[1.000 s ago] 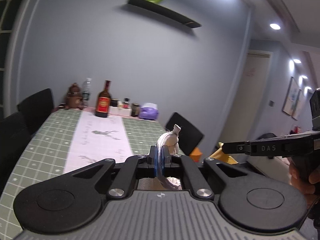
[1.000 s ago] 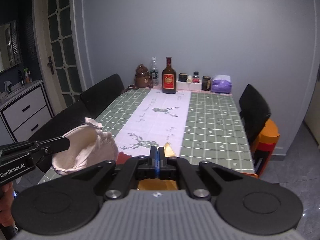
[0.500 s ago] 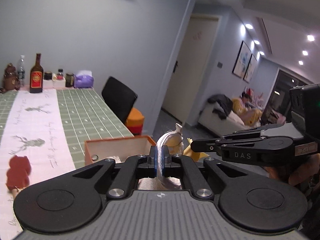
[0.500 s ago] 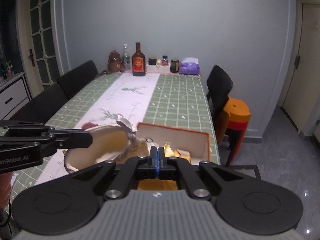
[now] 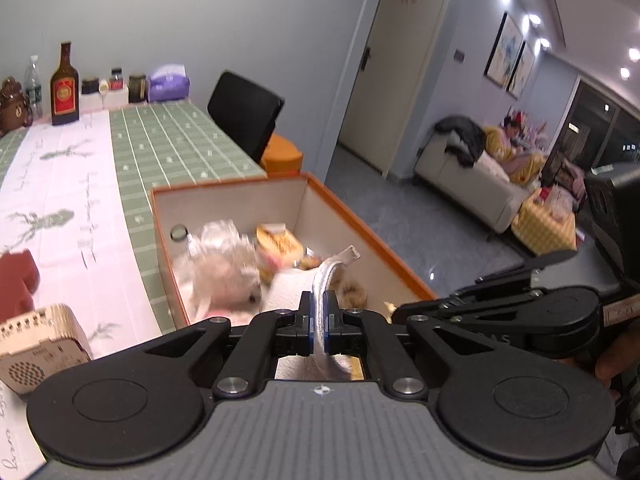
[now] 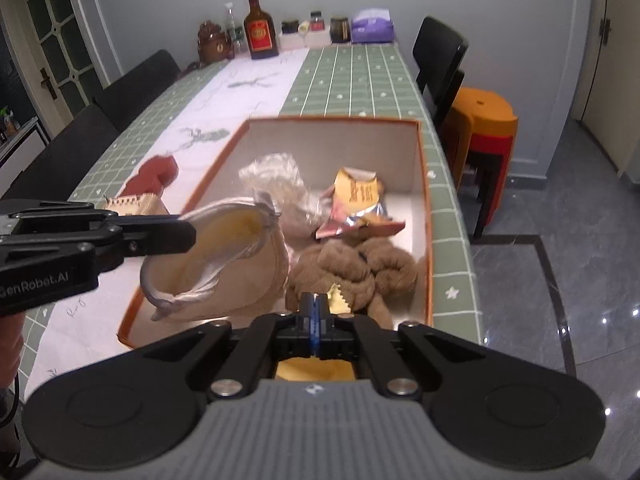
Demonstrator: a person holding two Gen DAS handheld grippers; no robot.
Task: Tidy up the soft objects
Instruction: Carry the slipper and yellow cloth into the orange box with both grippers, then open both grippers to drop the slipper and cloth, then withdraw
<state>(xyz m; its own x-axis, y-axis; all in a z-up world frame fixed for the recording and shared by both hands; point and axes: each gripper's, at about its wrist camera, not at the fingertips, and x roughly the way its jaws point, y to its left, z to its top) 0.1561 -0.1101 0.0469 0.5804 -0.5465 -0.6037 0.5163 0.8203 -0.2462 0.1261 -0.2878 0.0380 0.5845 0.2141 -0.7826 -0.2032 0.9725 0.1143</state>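
Left gripper (image 5: 319,328) clenched on cloth pouch (image 6: 224,264), lower left above box (image 6: 424,216); right gripper (image 6: 316,320) pinching yellow scrap (image 6: 338,300); early release risks snagging the rim.

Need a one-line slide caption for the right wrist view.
Left gripper holds a beige cloth pouch over the orange-rimmed box; right gripper pinches a yellow packet.

Orange box (image 6: 425,184): near wall hidden behind right tongs (image 6: 317,322) body. White plush (image 5: 224,268) inside box motion-blurred. Yellow item (image 6: 316,369) clamped in right tongs mostly hidden. Red object (image 5: 16,280) left of box cut by frame edge.
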